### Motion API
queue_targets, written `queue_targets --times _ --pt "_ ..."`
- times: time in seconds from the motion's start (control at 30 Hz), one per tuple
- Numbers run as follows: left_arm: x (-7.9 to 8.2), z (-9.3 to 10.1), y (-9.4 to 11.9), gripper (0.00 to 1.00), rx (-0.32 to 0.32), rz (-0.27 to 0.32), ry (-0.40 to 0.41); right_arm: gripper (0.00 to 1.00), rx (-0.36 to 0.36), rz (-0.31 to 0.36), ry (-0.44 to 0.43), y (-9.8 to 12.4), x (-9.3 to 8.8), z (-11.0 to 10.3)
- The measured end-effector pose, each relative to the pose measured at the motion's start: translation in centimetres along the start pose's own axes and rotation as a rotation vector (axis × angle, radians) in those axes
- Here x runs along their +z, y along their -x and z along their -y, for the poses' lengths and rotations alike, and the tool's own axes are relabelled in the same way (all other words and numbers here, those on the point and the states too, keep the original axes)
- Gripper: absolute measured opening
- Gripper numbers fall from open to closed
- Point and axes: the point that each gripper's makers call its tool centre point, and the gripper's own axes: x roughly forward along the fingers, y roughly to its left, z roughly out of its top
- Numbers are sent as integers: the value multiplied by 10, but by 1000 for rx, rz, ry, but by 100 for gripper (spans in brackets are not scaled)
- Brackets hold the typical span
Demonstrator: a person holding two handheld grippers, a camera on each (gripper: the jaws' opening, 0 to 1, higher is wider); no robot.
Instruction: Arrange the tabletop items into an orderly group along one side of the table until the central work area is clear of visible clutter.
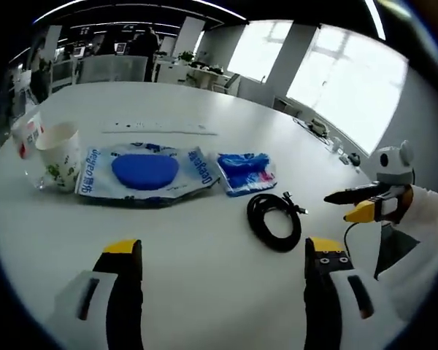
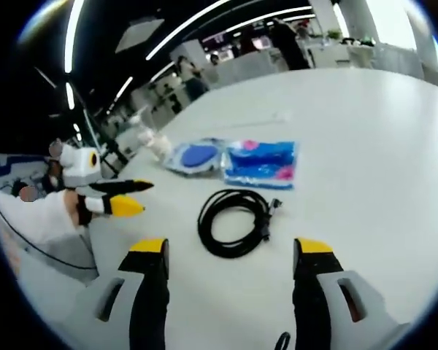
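Cable (image 2: 234, 222) lies coiled mid-frame between the wide, empty jaws of the right hand-held gripper (image 2: 232, 257), likely lined up for grasping (left hand-held gripper (image 1: 223, 257) equally wide), below the blue packets (image 2: 261, 163) on the surface (image 2: 365, 146).

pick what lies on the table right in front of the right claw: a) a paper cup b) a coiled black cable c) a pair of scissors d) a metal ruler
b: in the right gripper view a coiled black cable lies on the white table just ahead of the open right claw, with nothing between its jaws.
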Motion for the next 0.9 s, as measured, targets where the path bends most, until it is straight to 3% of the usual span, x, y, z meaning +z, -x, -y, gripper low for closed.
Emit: queue_targets --times 0.13,0.2,0.3,0.4,0.5,0.9 --pt "-5 -18 19 98 32 0 8 75 7 6 3 7 -2 -7" --pt "-8 -27 30 98 49 -2 3 76 -4 -16 71 11 -3 -10" --pt "-10 -37 43 99 61 2 5 78 -6 -20 105 16 -2 -17" --pt "-12 -45 62 100 76 5 1 78 5 -2 78 22 3 -23" --pt "-19 -65 85 99 131 1 -38 78 2 2 63 26 5 -27" --pt "-34 -134 175 100 265 18 -2 80 6 17 10 56 3 -44"
